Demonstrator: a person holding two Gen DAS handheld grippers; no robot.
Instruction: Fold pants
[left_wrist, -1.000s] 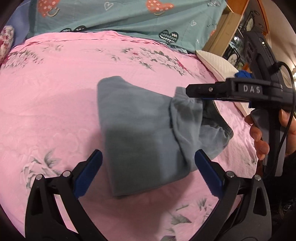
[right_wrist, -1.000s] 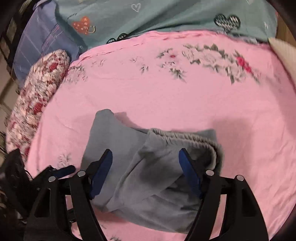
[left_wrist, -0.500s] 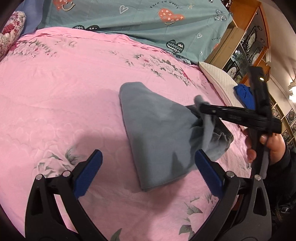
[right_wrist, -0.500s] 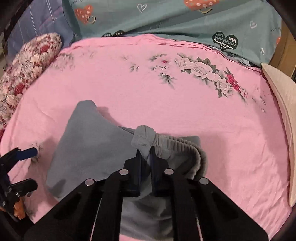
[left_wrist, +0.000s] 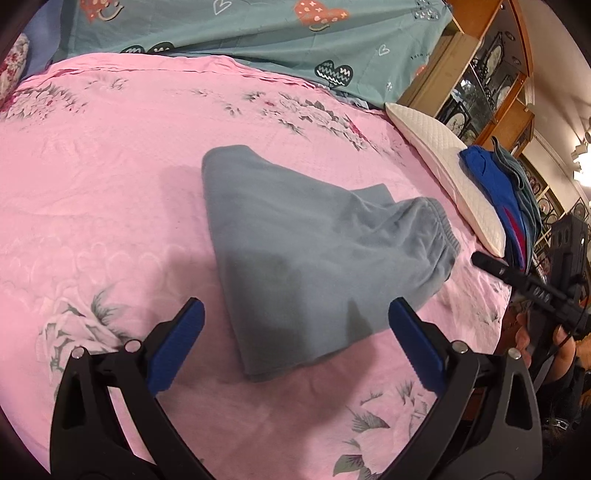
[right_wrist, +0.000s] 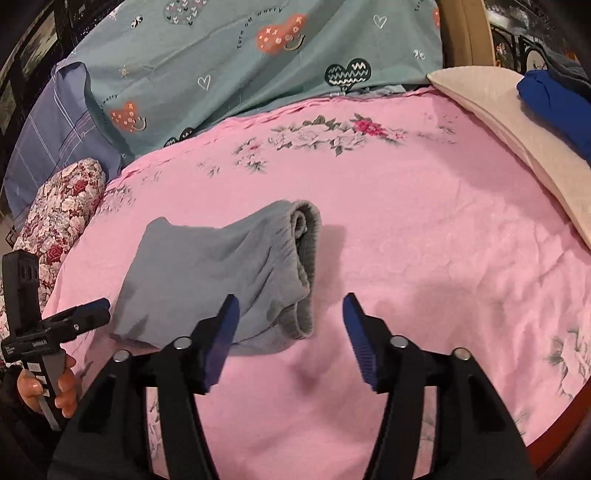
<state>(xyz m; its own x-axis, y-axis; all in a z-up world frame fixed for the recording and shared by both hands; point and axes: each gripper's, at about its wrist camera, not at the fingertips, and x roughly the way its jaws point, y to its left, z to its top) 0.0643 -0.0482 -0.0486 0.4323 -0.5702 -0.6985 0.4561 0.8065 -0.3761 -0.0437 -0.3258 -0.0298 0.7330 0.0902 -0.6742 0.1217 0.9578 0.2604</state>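
Observation:
The grey pants (left_wrist: 306, 251) lie folded into a compact bundle on the pink bedspread (left_wrist: 92, 192), waistband toward the right. My left gripper (left_wrist: 295, 317) is open and empty, just in front of the bundle's near edge. My right gripper (right_wrist: 291, 314) is open and empty, pulled back at the waistband end of the pants (right_wrist: 221, 266). In the left wrist view the right gripper (left_wrist: 480, 260) shows at the far right, off the cloth. In the right wrist view the left gripper (right_wrist: 101, 308) shows at the left, beside the bundle.
A white pillow (left_wrist: 443, 162) with blue and dark clothes (left_wrist: 498, 184) on it lies at the bed's right edge. A teal heart-print quilt (left_wrist: 258, 33) lies along the back. A floral cushion (right_wrist: 62, 210) sits at the left. Wooden cabinets (left_wrist: 491, 74) stand beyond.
My right gripper was shut on the waistband half a second ago; it has let go, opened and drawn back. The pants now lie flat. My left gripper stayed open.

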